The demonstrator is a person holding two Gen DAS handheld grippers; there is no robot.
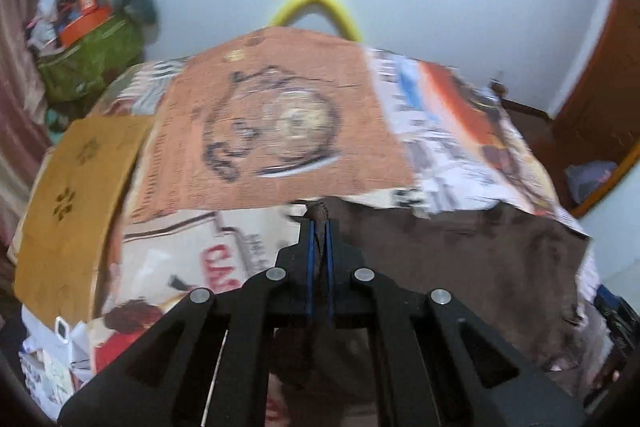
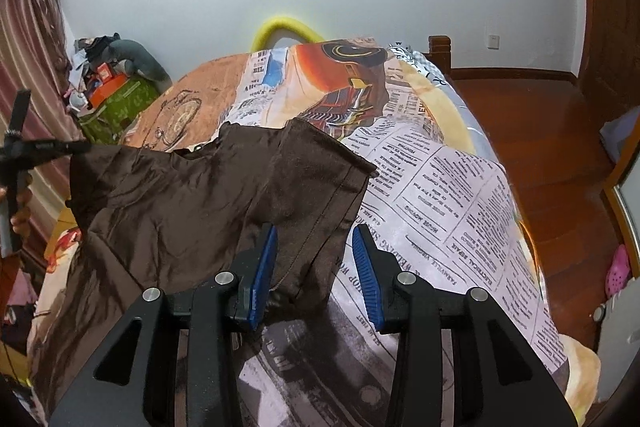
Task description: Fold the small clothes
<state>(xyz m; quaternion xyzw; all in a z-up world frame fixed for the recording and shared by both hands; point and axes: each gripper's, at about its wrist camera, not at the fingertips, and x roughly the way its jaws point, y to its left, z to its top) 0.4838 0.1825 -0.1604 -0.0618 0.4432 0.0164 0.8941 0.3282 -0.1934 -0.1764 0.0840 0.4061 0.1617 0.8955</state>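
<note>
A dark brown satin garment (image 2: 180, 207) lies spread on the bed's newspaper-print cover (image 2: 440, 195). In the left wrist view my left gripper (image 1: 319, 223) is shut on a bunched edge of the brown garment (image 1: 460, 259), and the cloth hangs down from it. The right wrist view shows the left gripper (image 2: 78, 147) at the far left, holding that corner raised off the bed. My right gripper (image 2: 316, 229) sits low over the garment's near hem. Its blue pads (image 2: 264, 259) stand apart, the hem lies between them, and a gap shows on the right side.
The printed cover (image 1: 200, 247) carries a mustard cushion (image 1: 76, 195) at its left. A yellow foam hoop (image 2: 284, 27) rises behind the bed. A green bag with clutter (image 2: 120, 99) stands by the curtain. Wooden floor (image 2: 540, 131) lies to the right. A hand (image 2: 20, 215) grips the left tool.
</note>
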